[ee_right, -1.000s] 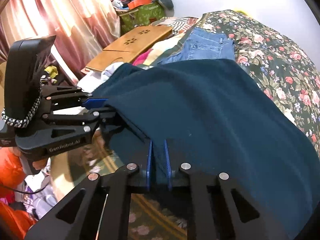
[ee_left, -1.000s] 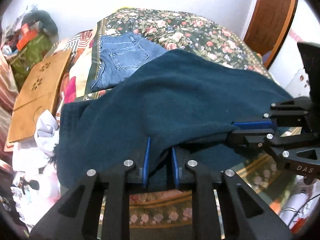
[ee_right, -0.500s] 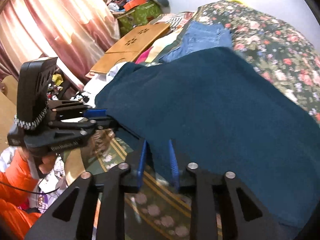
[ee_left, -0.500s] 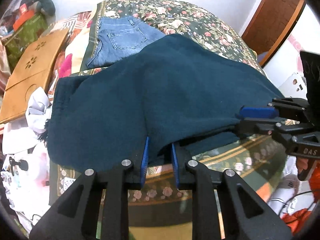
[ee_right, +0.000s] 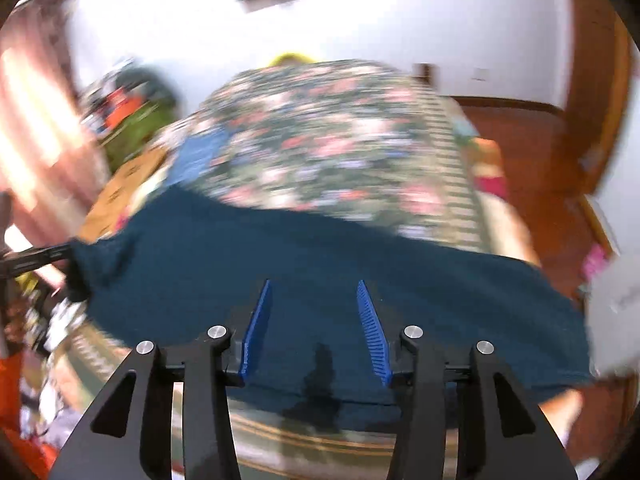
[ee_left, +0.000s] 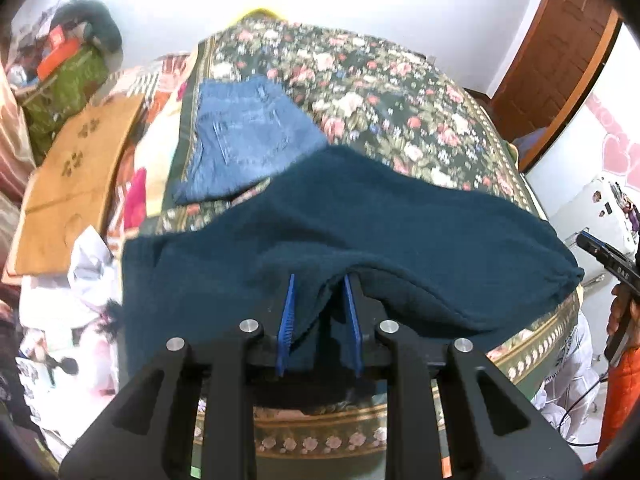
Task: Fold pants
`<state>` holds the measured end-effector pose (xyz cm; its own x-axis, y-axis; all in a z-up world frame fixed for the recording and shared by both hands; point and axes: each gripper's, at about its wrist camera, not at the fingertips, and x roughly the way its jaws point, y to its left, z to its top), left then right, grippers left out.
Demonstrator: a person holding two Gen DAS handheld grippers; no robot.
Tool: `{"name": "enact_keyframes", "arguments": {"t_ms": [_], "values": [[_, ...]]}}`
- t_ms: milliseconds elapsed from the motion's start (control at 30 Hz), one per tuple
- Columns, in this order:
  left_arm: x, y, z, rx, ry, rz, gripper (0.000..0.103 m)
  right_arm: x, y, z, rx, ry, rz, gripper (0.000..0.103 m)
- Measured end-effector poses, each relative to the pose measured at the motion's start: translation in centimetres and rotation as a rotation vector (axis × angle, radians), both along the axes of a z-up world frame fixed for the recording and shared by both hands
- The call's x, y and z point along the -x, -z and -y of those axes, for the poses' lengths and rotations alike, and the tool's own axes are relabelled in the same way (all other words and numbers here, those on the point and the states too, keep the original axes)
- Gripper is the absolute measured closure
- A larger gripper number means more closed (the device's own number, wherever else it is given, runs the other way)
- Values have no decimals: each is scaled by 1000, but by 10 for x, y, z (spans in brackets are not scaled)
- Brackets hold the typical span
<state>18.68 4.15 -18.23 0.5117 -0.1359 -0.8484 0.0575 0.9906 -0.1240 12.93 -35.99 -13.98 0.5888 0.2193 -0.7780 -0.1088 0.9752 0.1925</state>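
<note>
From the left wrist camera, the dark teal pants (ee_left: 400, 240) lie spread across the near end of the bed (ee_left: 380, 92), which has a flowery cover. The left gripper (ee_left: 319, 312) has a fold of the pants between its blue pads (ee_left: 286, 320). The pads are close together with the cloth bunched between them, and the jaws are opening a little. A pair of blue jeans (ee_left: 244, 140) lies flat on the bed, farther back and to the left, just beside the teal pants. A wooden board (ee_left: 76, 184) leans at the left side of the bed. A green box (ee_left: 64, 92) stands in the far left corner with orange and dark things piled on top; what is inside it cannot be seen. At the right edge, part of the right gripper (ee_left: 604, 258) pokes in, well apart from the pants.

The right wrist camera picture is very blurry. The right gripper (ee_right: 316, 328) has its blue fingers (ee_right: 256, 328) spread apart and the jaws are opening. Nothing is pinched between them; the teal pants (ee_right: 320, 260) lie on the bed (ee_right: 328, 128) beneath them. At the far left, the left gripper (ee_right: 36, 256) touches the corner of the pants.
</note>
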Motion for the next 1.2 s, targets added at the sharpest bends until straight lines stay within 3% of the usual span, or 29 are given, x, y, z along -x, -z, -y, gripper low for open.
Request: {"name": "enact_keyframes", "arguments": {"t_ms": [33,233,367,533,667,833,967,1100,1200], "values": [[-1,-5,2,-12,-8,5,79,0,0,0,0,0,0,62],[0,-33,3,-54,-64,37,74,-7,16,109,22,257,-37,62],[-8,-38,5,-62,-102,51,66,-8,26,140,41,316,-36,62],[-40,-11,27,-48,-88,-10,65,-17,45,170,65,346,-60,62],[-66,30,53,-61,-58,-97,65,-22,65,195,95,384,-105,62],[-79,76,77,-101,-32,-197,65,-33,98,231,31,433,-194,62],[-76,82,90,-172,-31,-148,56,-47,123,237,-13,393,-262,62],[-77,82,90,-181,-34,-144,55,-60,140,236,-57,358,-274,62],[-78,83,90,-180,-39,-141,54,-63,143,232,-104,317,-267,75]]}}
